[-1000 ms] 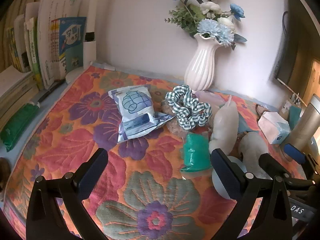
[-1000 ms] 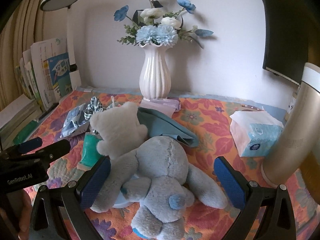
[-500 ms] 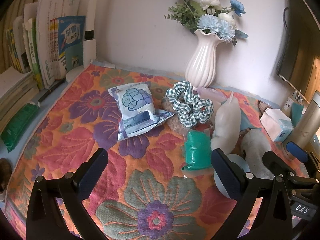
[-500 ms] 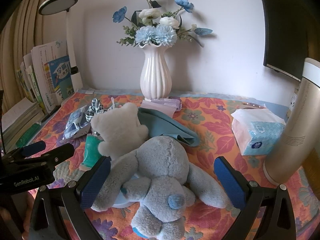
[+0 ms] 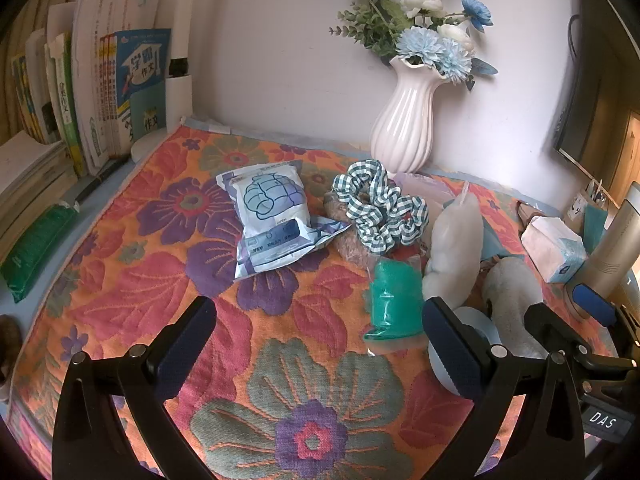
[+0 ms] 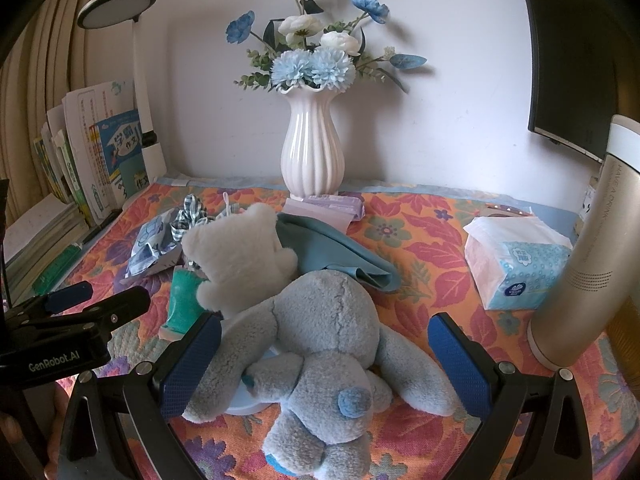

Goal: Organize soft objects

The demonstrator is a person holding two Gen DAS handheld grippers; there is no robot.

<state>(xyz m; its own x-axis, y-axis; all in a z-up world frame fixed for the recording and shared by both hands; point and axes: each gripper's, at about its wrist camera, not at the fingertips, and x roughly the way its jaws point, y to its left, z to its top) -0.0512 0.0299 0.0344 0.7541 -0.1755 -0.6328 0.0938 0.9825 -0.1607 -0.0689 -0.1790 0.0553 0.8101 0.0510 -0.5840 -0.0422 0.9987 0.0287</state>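
The right gripper (image 6: pixel 324 356) stands wide apart, its blue pads flanking the grey-blue plush toy (image 6: pixel 320 344) lying on the floral cloth (image 6: pixel 420 240) without clamping it. The left gripper (image 5: pixel 320 340) is spread too, over bare cloth. At its 1 o'clock lie a green packet (image 5: pixel 394 300) and a checked scrunchie (image 5: pixel 376 208); at 11 o'clock, a blue-white pouch (image 5: pixel 272 220).

**A home study corner**

The desk (image 6: pixel 420 216) carries a flowered quilted cloth (image 5: pixel 160 280) and stands against a plain wall. Schoolbooks (image 5: pixel 132 88) lean upright at the left beside a white desk lamp (image 6: pixel 120 12). A ribbed white vase (image 6: pixel 313 148) of blue artificial flowers, a tissue pack (image 6: pixel 516 260) and a wall-side dark screen (image 6: pixel 568 52) suggest a lived-in room.
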